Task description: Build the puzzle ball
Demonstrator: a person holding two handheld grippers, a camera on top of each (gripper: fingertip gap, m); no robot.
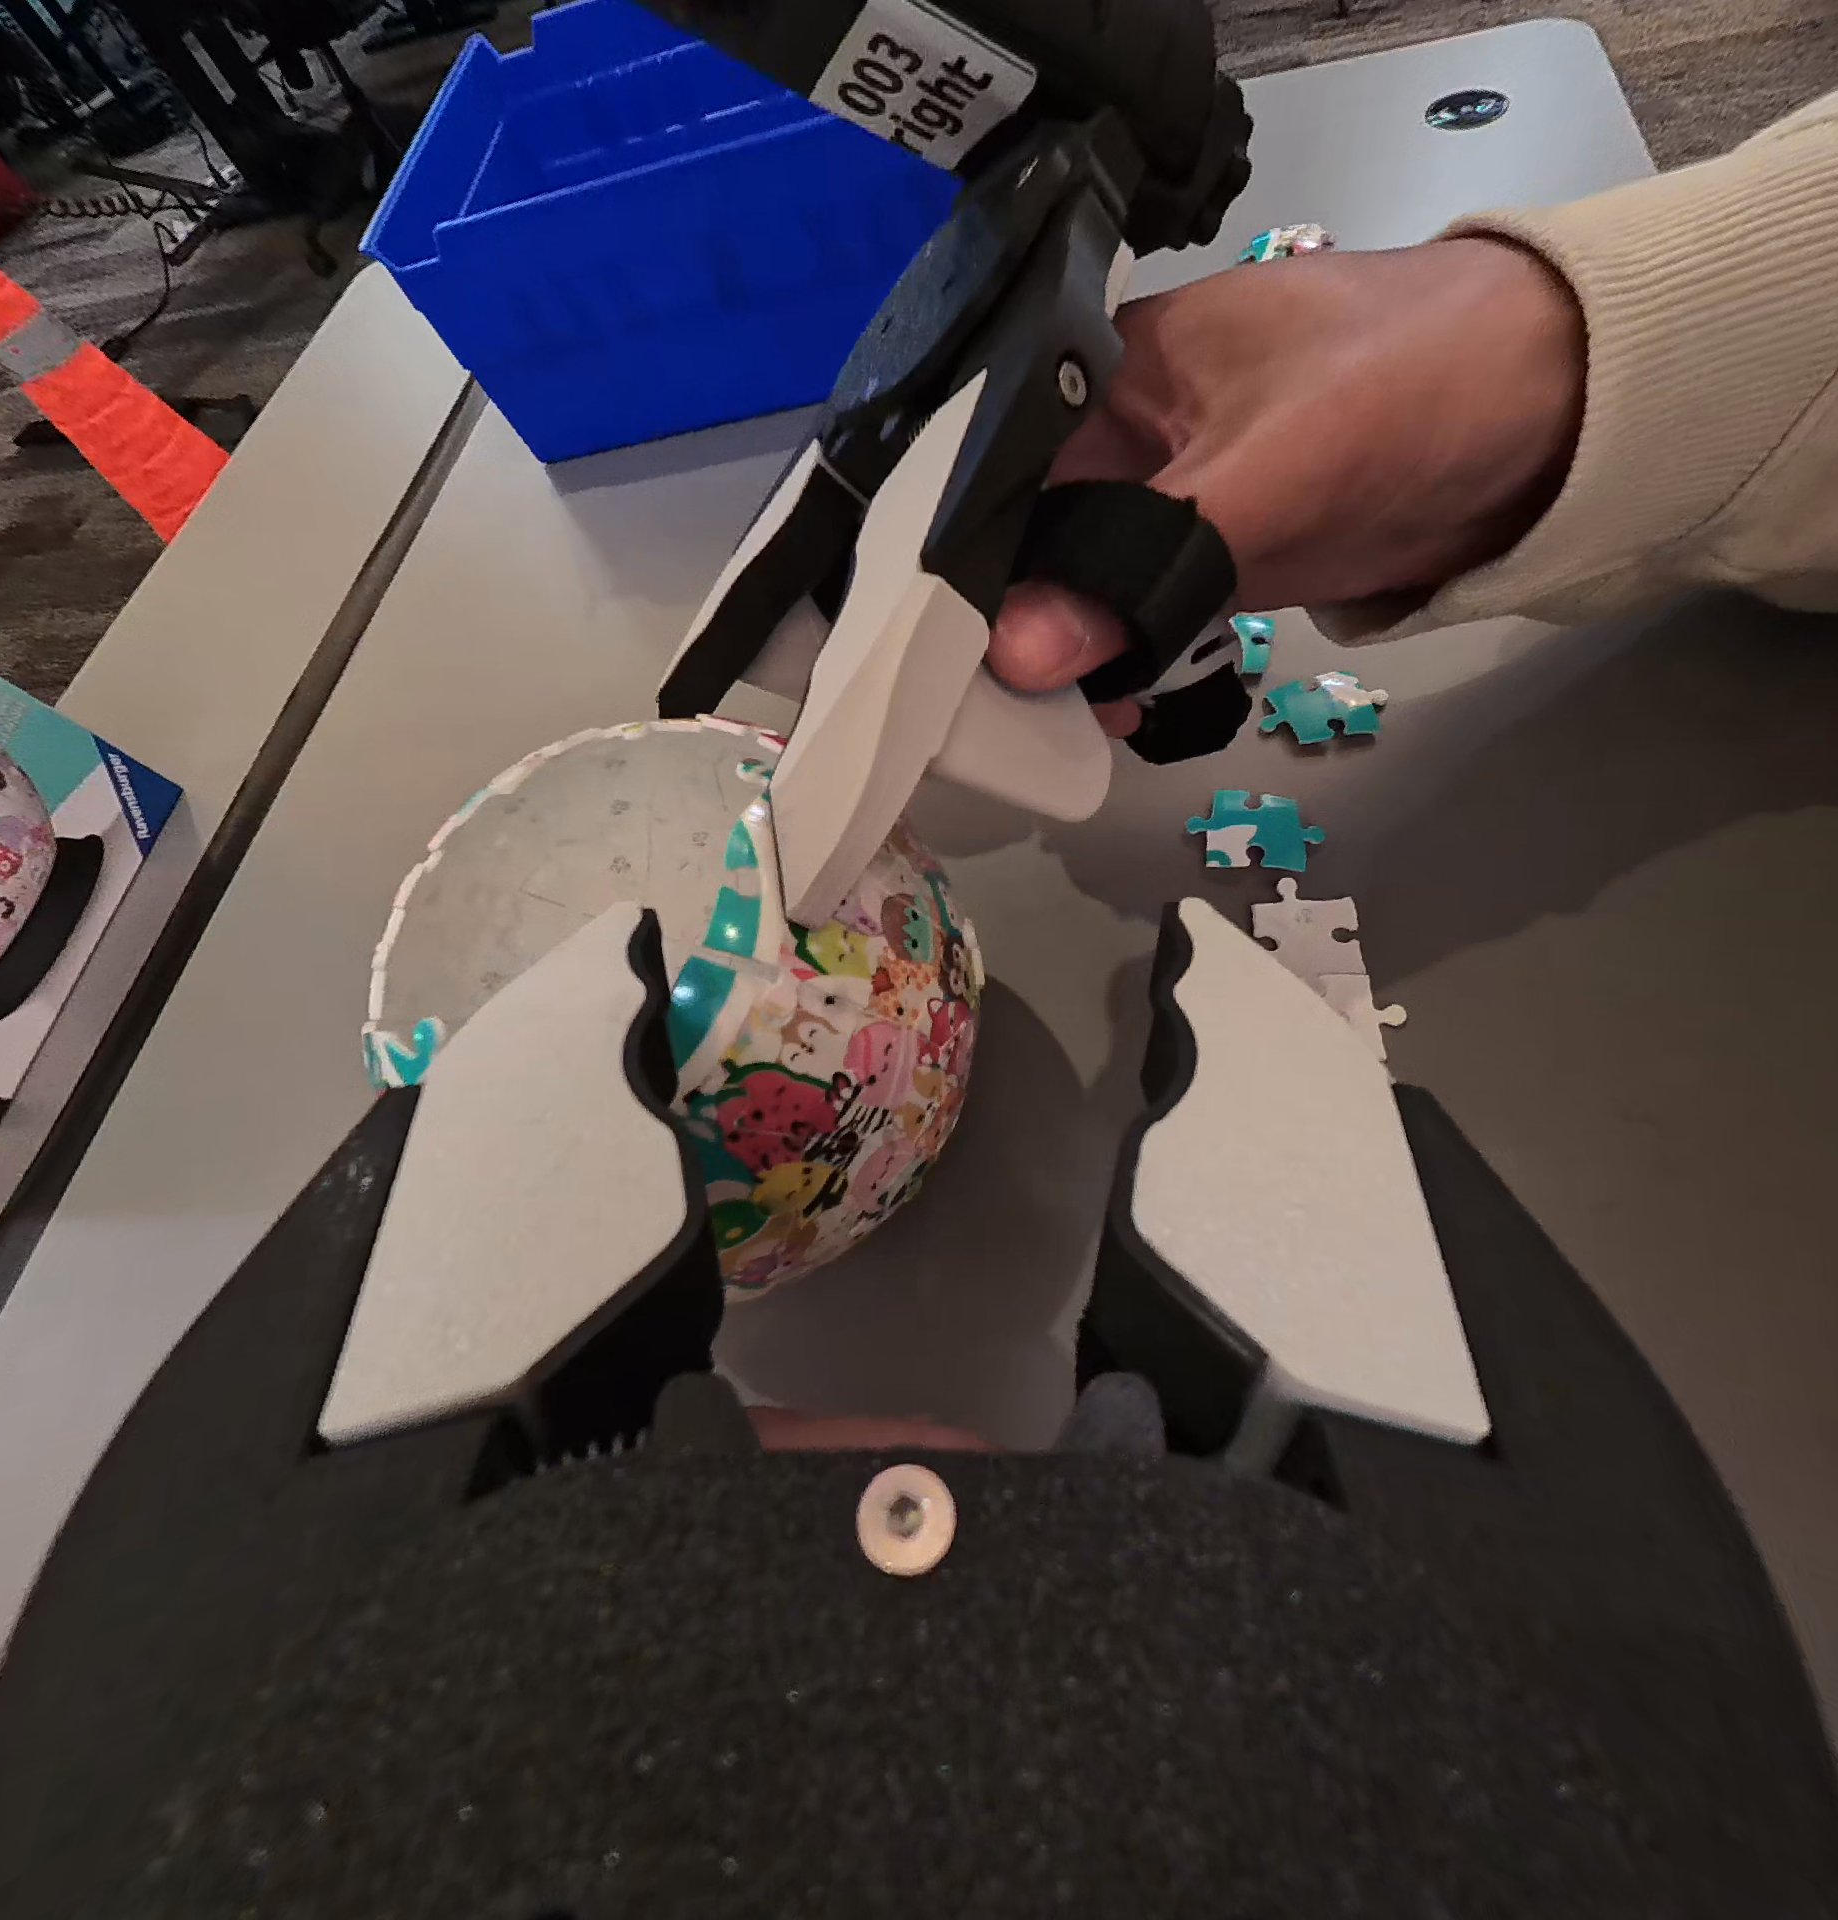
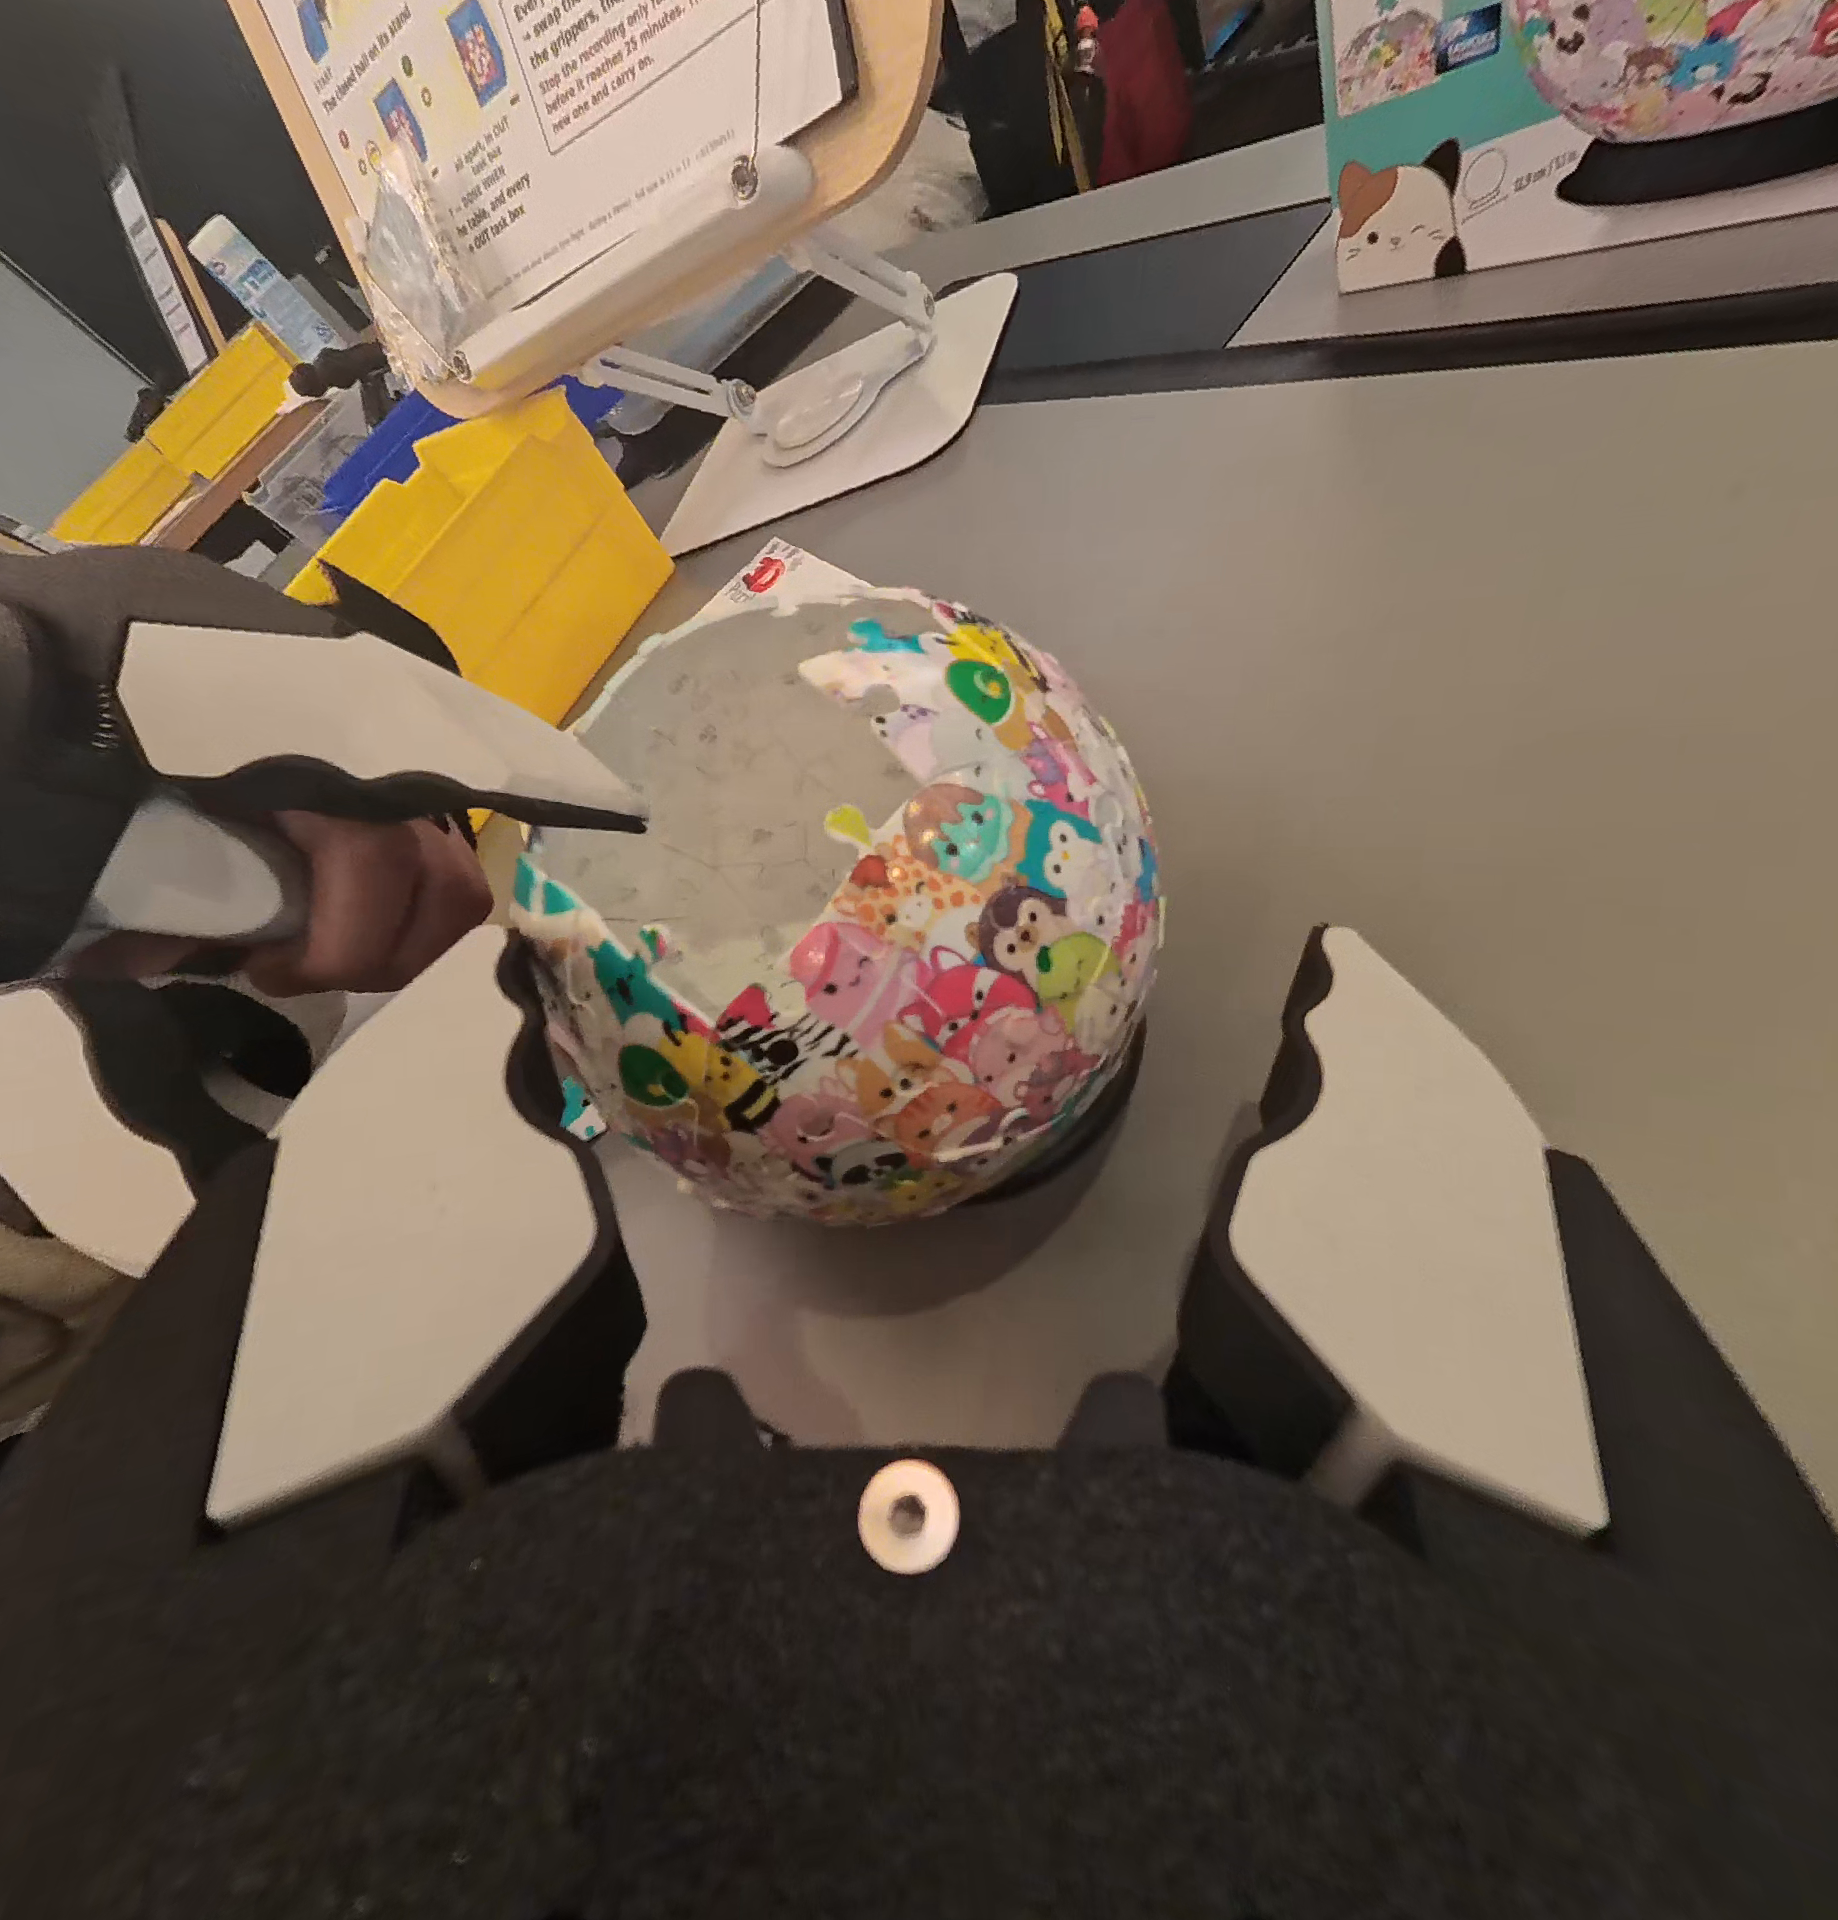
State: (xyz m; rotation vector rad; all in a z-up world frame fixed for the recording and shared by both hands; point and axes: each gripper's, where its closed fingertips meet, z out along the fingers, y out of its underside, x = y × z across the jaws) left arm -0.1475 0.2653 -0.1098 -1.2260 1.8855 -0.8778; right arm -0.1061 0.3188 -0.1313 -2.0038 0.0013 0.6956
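The puzzle ball (image 1: 842, 1091) is partly built, a colourful shell with a large gap showing its grey inside, and it also shows in the right wrist view (image 2: 946, 935). It rests on a black stand (image 2: 1102, 1122). My left gripper (image 1: 910, 935) is open; its left finger reaches over the gap and the shell wall lies between its jaws without being pinched. It shows at the left in the right wrist view (image 2: 458, 873). My right gripper (image 2: 915, 951) is open and empty, with its left finger against the ball's rim. It comes down from above in the left wrist view (image 1: 946, 852).
Loose teal pieces (image 1: 1258, 831) and a face-down white piece (image 1: 1310, 925) lie on the grey table right of the ball. A blue bin (image 1: 666, 260) stands behind and a puzzle box (image 1: 21, 883) at the left. A yellow bin (image 2: 499, 561) and an instruction board (image 2: 603, 156) stand beyond the ball.
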